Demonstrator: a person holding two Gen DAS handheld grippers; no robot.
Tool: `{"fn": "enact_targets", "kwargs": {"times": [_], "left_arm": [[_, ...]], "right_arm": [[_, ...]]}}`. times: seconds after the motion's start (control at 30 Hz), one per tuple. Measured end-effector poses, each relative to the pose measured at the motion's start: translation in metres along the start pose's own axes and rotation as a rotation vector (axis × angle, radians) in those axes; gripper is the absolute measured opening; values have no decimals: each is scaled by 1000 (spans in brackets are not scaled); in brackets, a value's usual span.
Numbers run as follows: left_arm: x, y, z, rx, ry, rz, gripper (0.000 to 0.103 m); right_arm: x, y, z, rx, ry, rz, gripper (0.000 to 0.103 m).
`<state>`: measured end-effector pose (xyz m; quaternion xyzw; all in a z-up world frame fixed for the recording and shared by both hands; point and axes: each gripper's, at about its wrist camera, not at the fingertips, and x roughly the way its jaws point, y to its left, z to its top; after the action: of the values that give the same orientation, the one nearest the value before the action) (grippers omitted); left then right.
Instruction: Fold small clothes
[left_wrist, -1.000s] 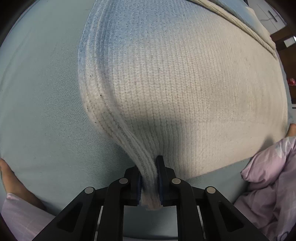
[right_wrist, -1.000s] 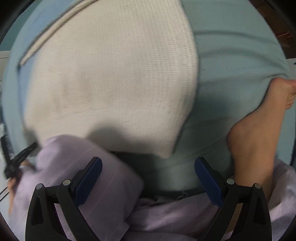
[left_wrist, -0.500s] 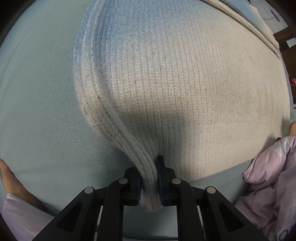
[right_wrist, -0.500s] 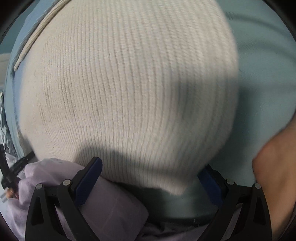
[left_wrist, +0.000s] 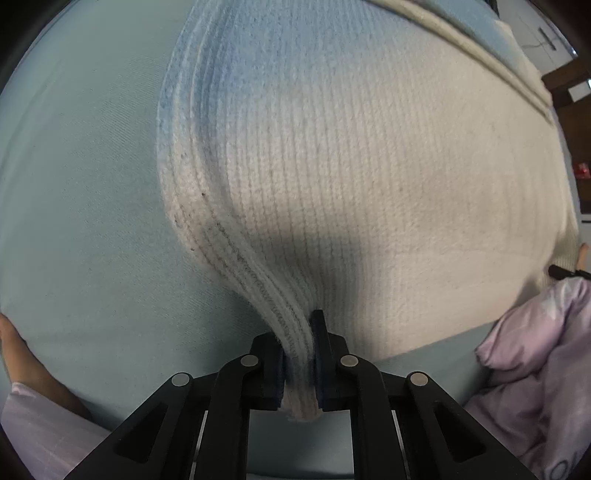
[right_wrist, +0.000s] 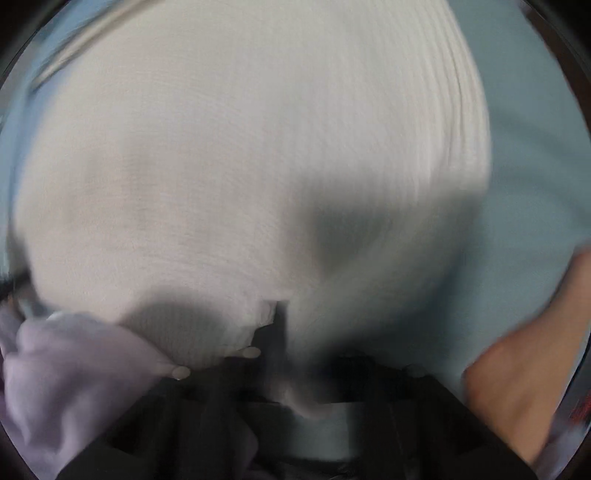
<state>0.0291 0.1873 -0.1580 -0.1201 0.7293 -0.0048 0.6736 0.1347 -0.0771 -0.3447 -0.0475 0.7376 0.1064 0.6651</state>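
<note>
Plainly, both tools sat at the near edge of one cream knitted garment, which lay flat on a pale blue-green bed sheet and stretched away from them toward the far side. The left tool was pinched tight on the garment's ribbed near-left corner, the knit bunched into a ridge between its pads. The right tool had just been closing; its view was blurred, but the jaws looked drawn together with a fold of the near-right edge caught between them. The right tool's black tip showed at the far right of the left view, so the two grips seemed to lie along one hem, running left to right. A fold would probably carry that hem away from the person, over the body of the knit. Counted: one garment, two tools, one bare foot and pale lilac clothing at the near right.
</note>
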Motion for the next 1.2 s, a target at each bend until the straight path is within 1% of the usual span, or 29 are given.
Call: {"fn": "enact_targets", "kwargs": {"times": [0.03, 0.1, 0.2, 0.27, 0.33, 0.4, 0.5, 0.57, 0.63, 0.7, 0.73, 0.8, 0.83, 0.93, 1.03, 1.1, 1.2], "left_arm": [[-7, 1, 1, -5, -16, -18, 10], [-22, 0, 3, -11, -45, -56, 10], [-57, -2, 7, -13, -135, -133, 10], [-90, -6, 8, -8, -207, -206, 10], [-117, -9, 8, 6, -268, -251, 9], [-156, -8, 7, 1, -374, -294, 9], [-199, 1, 3, -23, -489, -340, 9], [-225, 7, -1, -40, -560, -370, 8], [-241, 16, -6, -60, -611, -405, 8], [-255, 28, -10, -86, -644, -445, 7], [-262, 32, -14, -94, -659, -450, 7], [-272, 37, -23, -107, -671, -424, 7], [-276, 40, -29, -117, -682, -405, 7], [-302, 53, -54, -113, -760, -341, 7], [-333, 67, -83, -130, -839, -348, 7], [-354, 74, -106, -141, -913, -360, 7], [-379, 74, -143, -123, -995, -341, 7]], "right_arm": [[-5, 4, 1, -23, -25, 8, 6], [-21, 13, 4, -50, -104, 33, 6], [-40, 15, 9, -21, -171, 99, 6], [-57, 16, 14, 2, -233, 180, 5], [-74, 17, 15, 11, -297, 242, 5], [-93, 18, 13, 28, -362, 346, 5], [-127, 9, 10, 64, -473, 551, 5], [-148, 3, 3, 114, -529, 638, 5], [-164, -7, -7, 144, -591, 691, 5], [-185, -12, -16, 140, -668, 733, 5], [-194, -13, -28, 129, -710, 755, 5], [-199, -11, -31, 125, -738, 803, 5], [-202, -13, -32, 124, -746, 813, 5], [-214, -14, -45, 104, -765, 890, 5], [-238, -13, -60, 64, -798, 942, 5], [-255, -4, -71, 17, -843, 959, 5], [-274, -13, -99, -16, -908, 1018, 5]]}}
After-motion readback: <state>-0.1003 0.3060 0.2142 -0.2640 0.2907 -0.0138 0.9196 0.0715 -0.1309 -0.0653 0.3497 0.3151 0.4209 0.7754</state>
